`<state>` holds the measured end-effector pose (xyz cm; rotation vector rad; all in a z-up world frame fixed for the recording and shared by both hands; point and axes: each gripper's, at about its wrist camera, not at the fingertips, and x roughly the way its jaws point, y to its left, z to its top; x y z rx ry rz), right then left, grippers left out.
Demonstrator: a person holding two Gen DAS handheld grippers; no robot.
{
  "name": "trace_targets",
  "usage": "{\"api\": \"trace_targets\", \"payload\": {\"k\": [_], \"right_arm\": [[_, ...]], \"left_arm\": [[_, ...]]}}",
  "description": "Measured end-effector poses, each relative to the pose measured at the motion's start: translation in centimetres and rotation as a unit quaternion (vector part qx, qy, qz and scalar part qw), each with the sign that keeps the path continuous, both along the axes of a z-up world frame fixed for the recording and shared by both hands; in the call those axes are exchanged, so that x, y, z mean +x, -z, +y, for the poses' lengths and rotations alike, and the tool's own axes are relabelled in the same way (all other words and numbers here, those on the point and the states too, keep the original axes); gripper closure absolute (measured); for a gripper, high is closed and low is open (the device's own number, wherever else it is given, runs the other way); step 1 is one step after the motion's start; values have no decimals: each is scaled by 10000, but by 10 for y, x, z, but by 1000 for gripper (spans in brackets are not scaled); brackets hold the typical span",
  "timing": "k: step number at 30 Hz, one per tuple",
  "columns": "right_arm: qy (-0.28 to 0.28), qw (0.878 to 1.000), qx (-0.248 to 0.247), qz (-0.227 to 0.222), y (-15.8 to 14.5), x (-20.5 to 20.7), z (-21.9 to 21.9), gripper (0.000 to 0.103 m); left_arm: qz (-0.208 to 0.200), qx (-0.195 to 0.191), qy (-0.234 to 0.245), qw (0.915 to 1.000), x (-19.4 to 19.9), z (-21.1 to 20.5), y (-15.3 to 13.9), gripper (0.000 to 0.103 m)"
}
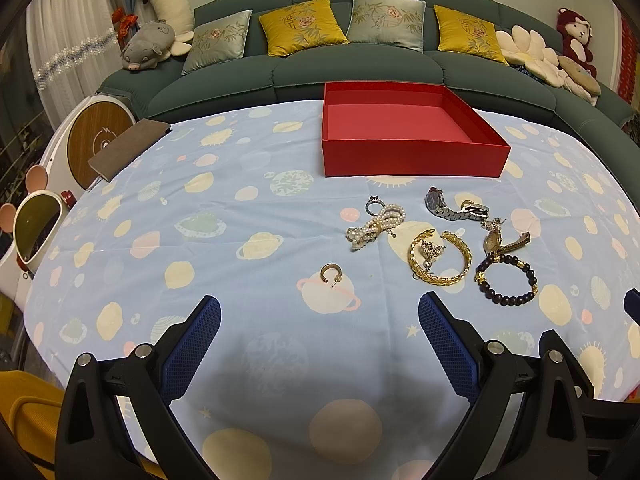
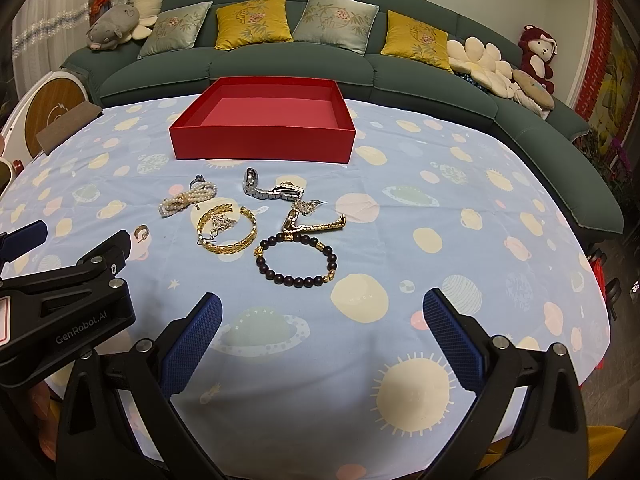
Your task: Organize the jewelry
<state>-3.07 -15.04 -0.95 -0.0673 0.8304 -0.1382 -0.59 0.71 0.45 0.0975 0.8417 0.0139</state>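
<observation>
An empty red box (image 1: 412, 156) (image 2: 260, 144) stands at the table's far side. Jewelry lies loose in front of it: a pearl strand (image 1: 374, 226) (image 2: 186, 200), a silver ring (image 1: 375, 202), a silver watch (image 1: 448, 208) (image 2: 264, 191), a gold bangle (image 1: 440, 276) (image 2: 228, 246), a gold watch (image 1: 500, 242) (image 2: 316, 226), a dark bead bracelet (image 1: 506, 280) (image 2: 298, 262), a gold hoop earring (image 1: 330, 274) (image 2: 141, 233). My left gripper (image 1: 320, 312) is open, just short of the earring. My right gripper (image 2: 322, 308) is open, just short of the bead bracelet.
The table carries a light blue planet-print cloth (image 1: 240, 220) (image 2: 460, 220). A brown notebook (image 1: 128, 146) (image 2: 66, 126) lies at the far left edge. A green sofa with cushions (image 1: 360, 48) stands behind the table. White appliances (image 1: 44, 216) stand to the left.
</observation>
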Motion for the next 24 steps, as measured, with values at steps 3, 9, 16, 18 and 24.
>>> {"api": "trace_targets", "payload": {"k": [3,9,16,18,24], "right_arm": [[0,10000,-1,2,0,0,0,5],[-3,10000,8,6,0,0,0,5],[17,9997,255,-2,1,4,-6,5],[83,9991,423,-29,2,7,-15,5],[272,9961,834,126,18,25,-39,5]], "left_arm": [[4,0,-1,10000,0,0,0,6],[22,9,-1,10000,0,0,0,6],[279,217,20,9994,5,3,9,6],[383,425,134,9983,7,-1,13,6],[276,522,161,9981,11,4,12,6]]}}
